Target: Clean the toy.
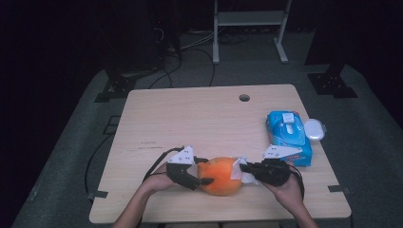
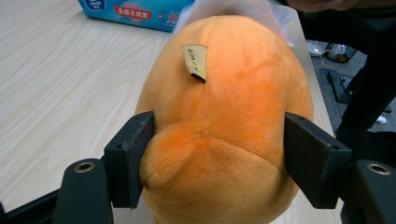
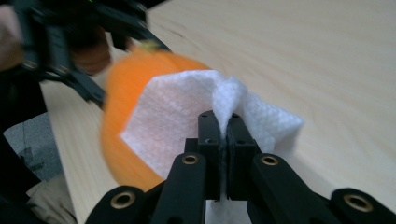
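Observation:
An orange plush toy rests on the wooden table near its front edge. My left gripper comes in from the left and both pads press into the toy's sides; a small paper tag sticks up from its top. My right gripper is shut on a white wipe, which lies against the toy's right side. In the high view the right gripper sits just to the right of the toy, with the wipe between them.
A blue pack of wet wipes lies at the table's right edge, with a white oval lid beside it. A round hole is cut near the table's far edge. A metal frame stands on the floor beyond.

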A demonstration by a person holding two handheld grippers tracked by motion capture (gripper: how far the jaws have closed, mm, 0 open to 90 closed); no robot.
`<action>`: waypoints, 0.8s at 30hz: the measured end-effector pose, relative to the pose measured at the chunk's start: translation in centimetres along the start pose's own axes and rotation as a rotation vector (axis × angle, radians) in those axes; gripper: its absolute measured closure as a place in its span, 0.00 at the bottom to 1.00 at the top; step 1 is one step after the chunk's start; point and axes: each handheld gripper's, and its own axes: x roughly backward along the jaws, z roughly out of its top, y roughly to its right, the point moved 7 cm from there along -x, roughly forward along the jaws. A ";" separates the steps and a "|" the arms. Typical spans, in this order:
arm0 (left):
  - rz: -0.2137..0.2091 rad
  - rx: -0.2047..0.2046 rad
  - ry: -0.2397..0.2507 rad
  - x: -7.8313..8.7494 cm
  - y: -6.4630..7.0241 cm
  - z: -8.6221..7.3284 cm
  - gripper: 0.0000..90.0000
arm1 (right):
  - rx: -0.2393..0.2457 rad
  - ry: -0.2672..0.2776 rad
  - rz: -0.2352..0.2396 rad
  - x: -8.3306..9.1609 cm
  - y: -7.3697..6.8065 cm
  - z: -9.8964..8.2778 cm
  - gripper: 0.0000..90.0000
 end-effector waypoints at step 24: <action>-0.031 -0.076 0.028 -1.0 1.4 0.7 0.29 | 0.037 0.058 0.060 0.4 -1.6 1.4 0.95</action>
